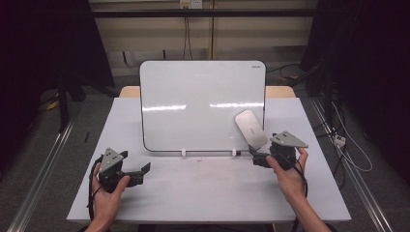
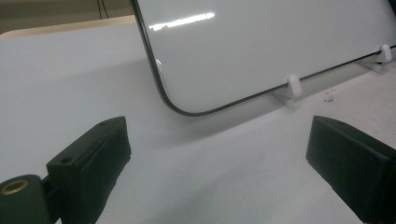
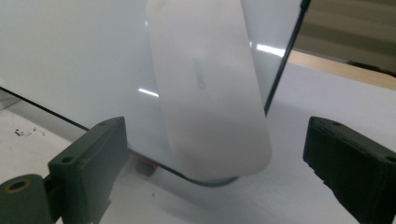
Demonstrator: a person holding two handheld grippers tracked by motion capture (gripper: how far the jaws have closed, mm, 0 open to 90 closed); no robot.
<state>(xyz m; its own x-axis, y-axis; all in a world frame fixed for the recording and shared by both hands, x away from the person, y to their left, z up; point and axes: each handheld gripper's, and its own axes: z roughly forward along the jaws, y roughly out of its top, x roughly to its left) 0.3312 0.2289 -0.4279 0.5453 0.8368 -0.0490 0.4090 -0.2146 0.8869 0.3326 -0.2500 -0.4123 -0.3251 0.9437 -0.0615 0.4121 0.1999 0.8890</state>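
A white table (image 1: 208, 183) stood in a dim room, seen from above. On it a whiteboard (image 1: 203, 104) stood propped upright, tilted back a little, its lower edge resting in two small white clips (image 1: 184, 153). The board's surface was blank and glossy, with two streaks of reflected light across it.

At the board's lower right corner a pale, oblong eraser (image 1: 250, 128) leaned against the board's face, its lower end down near the table. In the right gripper view the eraser (image 3: 208, 88) rose between the two black jaws, slanting up and away, with a faint mark on its face. Clear gaps showed on either side of it, so the jaws were spread and not touching it.

The right gripper (image 1: 257, 159) was held in the person's right hand (image 1: 285, 174) just in front of that corner, with a grey three-cornered plate on top. Its tips pointed toward the eraser's lower end.

The left gripper (image 1: 142, 170) was held in the person's left hand (image 1: 109, 191) near the front left of the table, well apart from the board and the eraser. In the left gripper view its jaws stood wide apart with bare table (image 2: 210, 177) between them, and the whiteboard's (image 2: 261, 46) lower left corner lay ahead.

A few dark specks lay on the table near the right-hand clip (image 2: 385, 52).
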